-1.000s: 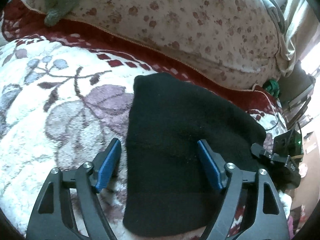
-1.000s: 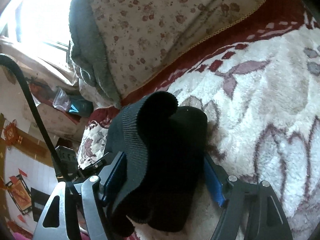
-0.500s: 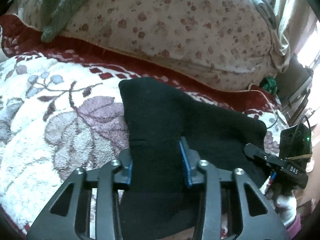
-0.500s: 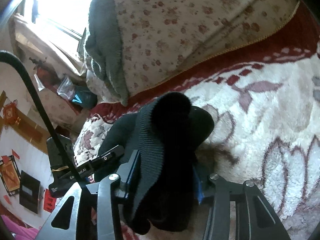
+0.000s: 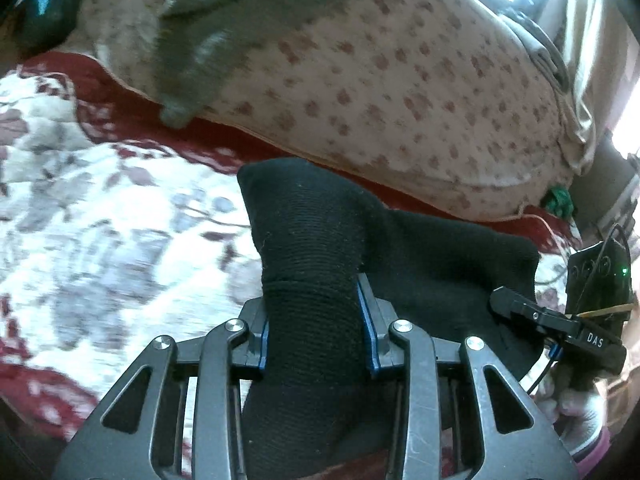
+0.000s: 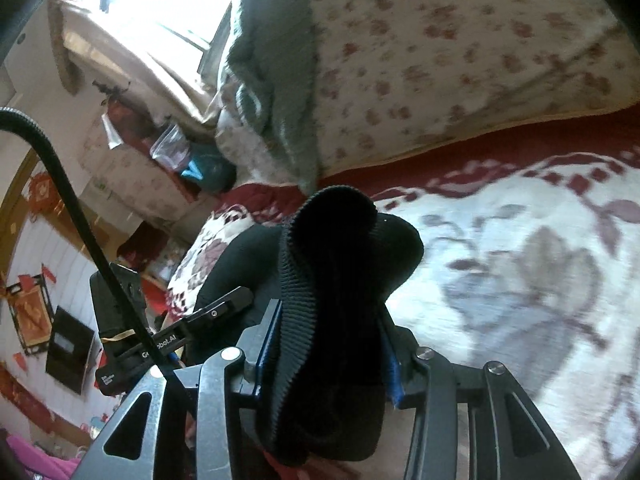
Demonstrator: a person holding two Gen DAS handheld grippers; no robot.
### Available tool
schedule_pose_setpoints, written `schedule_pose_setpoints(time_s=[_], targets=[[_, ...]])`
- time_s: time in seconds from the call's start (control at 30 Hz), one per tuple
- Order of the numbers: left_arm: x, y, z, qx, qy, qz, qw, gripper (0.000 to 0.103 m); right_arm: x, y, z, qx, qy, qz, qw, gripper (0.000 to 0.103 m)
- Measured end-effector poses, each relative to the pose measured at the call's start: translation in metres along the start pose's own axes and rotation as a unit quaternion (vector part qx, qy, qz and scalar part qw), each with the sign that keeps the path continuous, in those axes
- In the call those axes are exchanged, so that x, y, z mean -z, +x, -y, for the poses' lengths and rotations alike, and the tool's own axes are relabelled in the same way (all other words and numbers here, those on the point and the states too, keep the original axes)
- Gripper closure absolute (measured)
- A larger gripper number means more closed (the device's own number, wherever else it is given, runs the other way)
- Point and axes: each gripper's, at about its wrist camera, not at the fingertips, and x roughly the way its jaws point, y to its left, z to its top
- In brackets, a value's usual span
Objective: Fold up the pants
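The flowered blanket lies open to the left; a big spotted pillow blocks the far side.

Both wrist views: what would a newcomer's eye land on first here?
The black knit pants fill the middle of both views, bunched up off the white and maroon floral blanket. Each claw is clamped on a fold of them: the left claw at the bottom of its view, the right claw on a ribbed edge. Behind lies a big pillow with small red flowers.
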Motion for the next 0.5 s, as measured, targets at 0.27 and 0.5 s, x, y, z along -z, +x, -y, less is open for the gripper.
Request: schedule_pose_setpoints(time_s=[0.27, 0.5], targets=[[-0.012, -0.028, -0.064, -0.046, -0.036, 0.026, 0.9980, 0.070, -0.010, 0.069, -0.038, -0.028, -0.022, -0.038, 0.999, 0.061], [-0.016, -0.038, -0.122, -0.075, -0.080, 0.036, 0.9933, 0.070, -0.012, 0.141, -0.064, -0.045, -0.036, -0.082, 0.995, 0.061]])
